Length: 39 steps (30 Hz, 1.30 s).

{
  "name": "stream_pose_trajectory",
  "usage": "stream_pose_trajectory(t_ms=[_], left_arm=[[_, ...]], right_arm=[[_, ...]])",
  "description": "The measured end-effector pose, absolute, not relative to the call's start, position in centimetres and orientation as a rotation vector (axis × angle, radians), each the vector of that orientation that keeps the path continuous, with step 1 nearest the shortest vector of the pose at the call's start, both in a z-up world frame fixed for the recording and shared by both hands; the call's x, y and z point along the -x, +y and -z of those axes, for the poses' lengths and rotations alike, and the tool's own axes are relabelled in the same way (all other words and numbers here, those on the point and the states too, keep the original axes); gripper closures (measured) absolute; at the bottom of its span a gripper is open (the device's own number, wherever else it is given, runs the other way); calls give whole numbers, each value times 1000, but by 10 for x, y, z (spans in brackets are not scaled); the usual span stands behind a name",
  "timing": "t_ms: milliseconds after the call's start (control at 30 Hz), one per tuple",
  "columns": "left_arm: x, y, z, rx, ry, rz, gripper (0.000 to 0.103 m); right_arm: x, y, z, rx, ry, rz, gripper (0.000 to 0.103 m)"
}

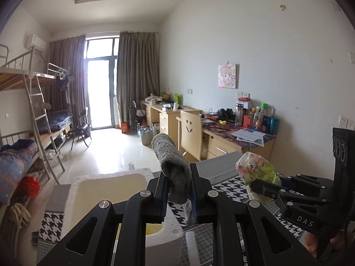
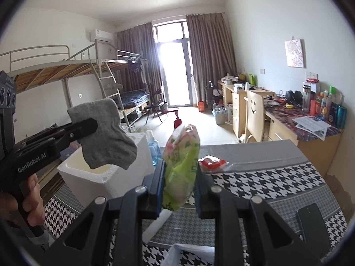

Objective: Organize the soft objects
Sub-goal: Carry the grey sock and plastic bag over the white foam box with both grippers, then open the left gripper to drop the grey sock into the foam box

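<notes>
My left gripper is shut on a grey sock, which sticks up between the pads and hangs over them. From the right wrist view the same sock droops above a white foam box, with the left gripper clamped on it. My right gripper is shut on a green and pink plastic packet held upright. In the left wrist view that packet sits in the right gripper at the right.
The foam box stands at the left on a houndstooth-patterned cloth. On the cloth lie a red packet and a dark phone; a blue bottle stands behind the box. Desks, a chair and bunk beds line the room.
</notes>
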<state>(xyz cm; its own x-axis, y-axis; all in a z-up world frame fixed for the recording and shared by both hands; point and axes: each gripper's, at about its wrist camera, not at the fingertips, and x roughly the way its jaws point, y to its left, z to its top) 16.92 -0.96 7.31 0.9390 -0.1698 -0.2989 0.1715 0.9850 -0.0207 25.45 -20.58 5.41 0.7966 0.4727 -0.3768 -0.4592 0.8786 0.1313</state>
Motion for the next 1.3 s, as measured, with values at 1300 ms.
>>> stream_pose_trajectory(t_ms=[1300], left_arm=[[-195,31,-54,0,380,-48,85]], right_arm=[[-274,-153,-64,16,431,-633,76]])
